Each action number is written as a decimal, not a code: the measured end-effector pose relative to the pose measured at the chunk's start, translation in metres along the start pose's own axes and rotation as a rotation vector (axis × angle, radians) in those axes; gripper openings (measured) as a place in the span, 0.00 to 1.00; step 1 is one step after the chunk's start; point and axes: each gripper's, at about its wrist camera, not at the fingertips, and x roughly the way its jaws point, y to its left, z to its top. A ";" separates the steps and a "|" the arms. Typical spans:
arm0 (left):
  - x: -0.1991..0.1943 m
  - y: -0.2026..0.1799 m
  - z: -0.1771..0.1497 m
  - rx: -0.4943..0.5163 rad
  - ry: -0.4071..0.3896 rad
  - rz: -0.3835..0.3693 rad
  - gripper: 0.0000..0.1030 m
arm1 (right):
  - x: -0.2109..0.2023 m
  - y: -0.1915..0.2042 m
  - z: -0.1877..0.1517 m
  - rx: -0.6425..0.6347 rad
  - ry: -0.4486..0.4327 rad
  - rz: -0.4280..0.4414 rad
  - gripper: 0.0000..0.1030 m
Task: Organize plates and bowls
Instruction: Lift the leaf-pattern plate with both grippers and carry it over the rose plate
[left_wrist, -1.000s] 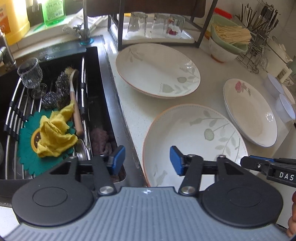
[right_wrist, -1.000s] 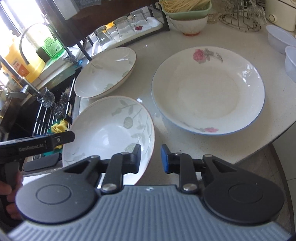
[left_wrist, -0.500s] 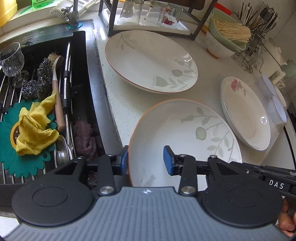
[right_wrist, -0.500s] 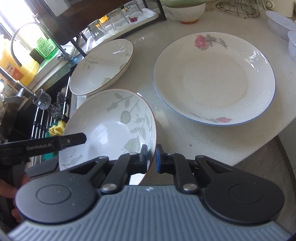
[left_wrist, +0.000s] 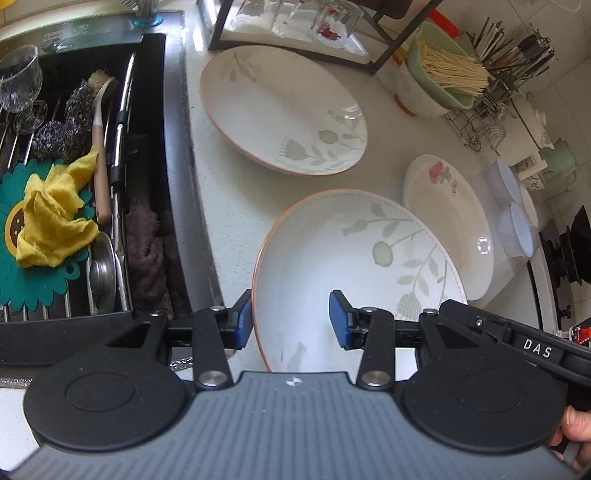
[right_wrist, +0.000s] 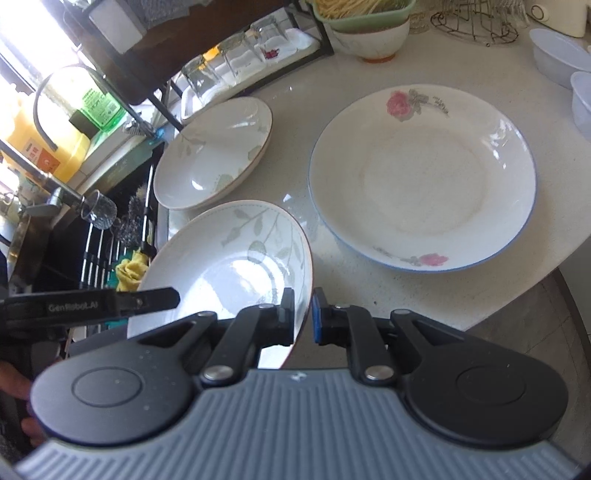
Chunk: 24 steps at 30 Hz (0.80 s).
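A leaf-patterned bowl (left_wrist: 354, 258) is lifted and tilted above the counter; it also shows in the right wrist view (right_wrist: 229, 273). My right gripper (right_wrist: 303, 317) is shut on its near right rim. My left gripper (left_wrist: 291, 317) is open, its fingers either side of the bowl's left rim, the left pad (left_wrist: 243, 317) close to the rim. A second leaf-patterned bowl (left_wrist: 280, 114) rests further back by the sink, also in the right wrist view (right_wrist: 214, 155). A rose plate (right_wrist: 421, 181) with a blue rim lies on the right, also in the left wrist view (left_wrist: 450, 218).
A black sink (left_wrist: 85, 184) on the left holds a glass, scourers, a brush and a yellow cloth. A rack with glasses (left_wrist: 295, 22) stands behind. A green bowl of sticks (left_wrist: 439, 74), a wire rack (left_wrist: 491, 110) and small white bowls (left_wrist: 513, 214) are at right.
My right gripper has closed on the near bowl's rim and lifted it off the counter. My left gripper has moved right and now straddles the bowl's left rim, still open.
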 end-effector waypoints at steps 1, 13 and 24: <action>-0.003 -0.004 0.003 0.006 -0.001 -0.005 0.46 | -0.004 -0.001 0.002 0.004 -0.005 0.002 0.12; -0.046 -0.039 0.037 0.001 -0.080 -0.076 0.50 | -0.045 -0.003 0.030 0.022 -0.072 0.036 0.12; -0.020 -0.087 0.056 -0.026 -0.086 -0.071 0.50 | -0.048 -0.052 0.071 0.074 -0.090 0.078 0.12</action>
